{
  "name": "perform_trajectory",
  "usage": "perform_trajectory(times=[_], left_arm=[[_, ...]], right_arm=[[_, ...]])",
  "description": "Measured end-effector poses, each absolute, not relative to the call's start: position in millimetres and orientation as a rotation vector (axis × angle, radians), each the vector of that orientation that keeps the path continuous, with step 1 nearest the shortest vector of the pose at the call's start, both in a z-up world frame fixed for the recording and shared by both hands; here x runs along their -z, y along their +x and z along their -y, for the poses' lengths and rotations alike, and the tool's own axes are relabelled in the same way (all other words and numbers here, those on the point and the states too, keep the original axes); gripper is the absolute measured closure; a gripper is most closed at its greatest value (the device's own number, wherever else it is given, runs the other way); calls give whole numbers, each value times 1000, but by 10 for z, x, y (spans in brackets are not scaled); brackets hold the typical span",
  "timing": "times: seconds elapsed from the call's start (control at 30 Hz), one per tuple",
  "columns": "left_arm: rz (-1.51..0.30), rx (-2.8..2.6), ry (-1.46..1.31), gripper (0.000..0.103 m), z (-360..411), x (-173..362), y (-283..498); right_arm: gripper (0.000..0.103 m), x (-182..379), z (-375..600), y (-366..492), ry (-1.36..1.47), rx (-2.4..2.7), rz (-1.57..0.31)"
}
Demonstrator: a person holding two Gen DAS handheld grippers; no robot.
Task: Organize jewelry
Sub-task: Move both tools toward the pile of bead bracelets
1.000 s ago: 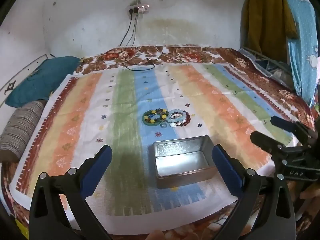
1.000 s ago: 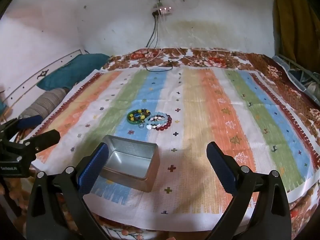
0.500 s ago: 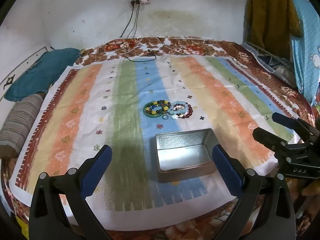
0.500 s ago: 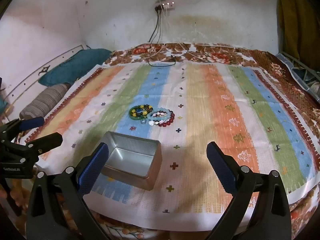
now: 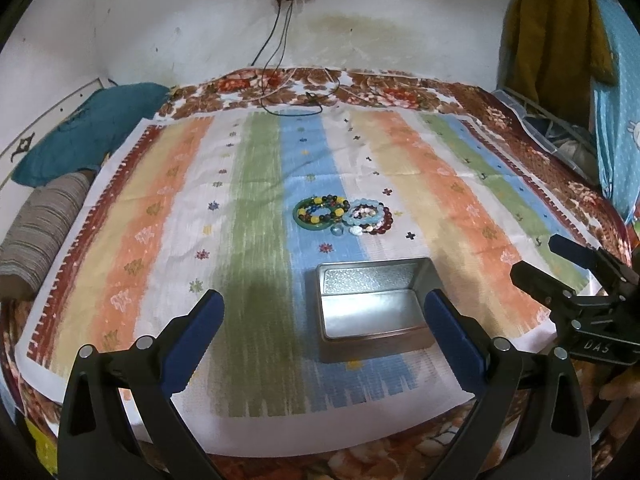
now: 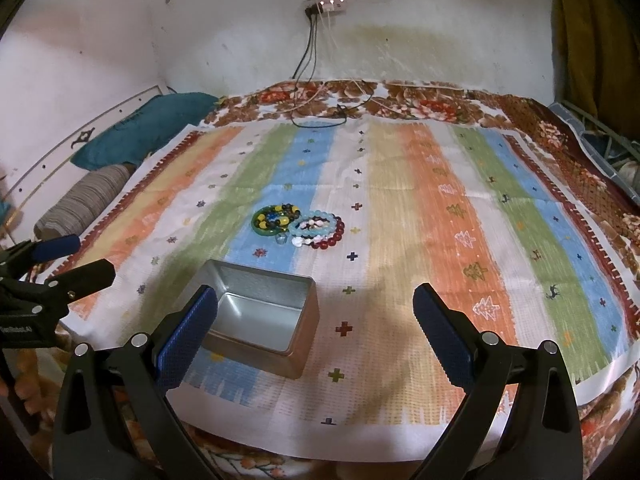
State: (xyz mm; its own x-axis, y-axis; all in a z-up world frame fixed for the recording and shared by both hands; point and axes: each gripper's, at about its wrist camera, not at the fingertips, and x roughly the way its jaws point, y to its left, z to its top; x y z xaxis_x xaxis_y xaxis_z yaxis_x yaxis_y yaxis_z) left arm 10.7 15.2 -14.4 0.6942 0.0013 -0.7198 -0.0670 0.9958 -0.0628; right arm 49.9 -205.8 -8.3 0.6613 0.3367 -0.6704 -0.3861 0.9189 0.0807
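A pile of bead bracelets (image 5: pixel 343 215) lies on the striped cloth, a green-and-yellow one on the left and pale blue and dark red ones (image 5: pixel 370 220) on the right; it also shows in the right wrist view (image 6: pixel 298 226). An open, empty metal tin (image 5: pixel 370 306) stands nearer than the beads, also in the right wrist view (image 6: pixel 260 314). My left gripper (image 5: pixel 324 338) is open and empty, just short of the tin. My right gripper (image 6: pixel 314 334) is open and empty, with the tin by its left finger.
The striped cloth (image 5: pixel 440 184) covers a bed with a floral blanket (image 5: pixel 380 88). A teal pillow (image 5: pixel 88 140) and a striped bolster (image 5: pixel 40 220) lie at the left. Charger cables (image 5: pixel 292 100) hang from a wall socket. Clothes (image 5: pixel 560 40) hang at the right.
Both grippers have moved forward and tilted down a little, so the tin and beads sit lower and nearer in both views. Both stay open and empty.
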Motion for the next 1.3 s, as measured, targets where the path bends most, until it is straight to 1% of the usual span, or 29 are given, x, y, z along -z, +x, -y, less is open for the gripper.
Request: perform_trajectory(times=[0.87,1.3], left_arm=[[-801,-58,-107,6,-210,113,147],[-823,-64,-62,6,-182,83,397]], right_arm=[[4,116,2044,551,-89,-410,-754],[4,33,1944,749,-102,-416,-779]])
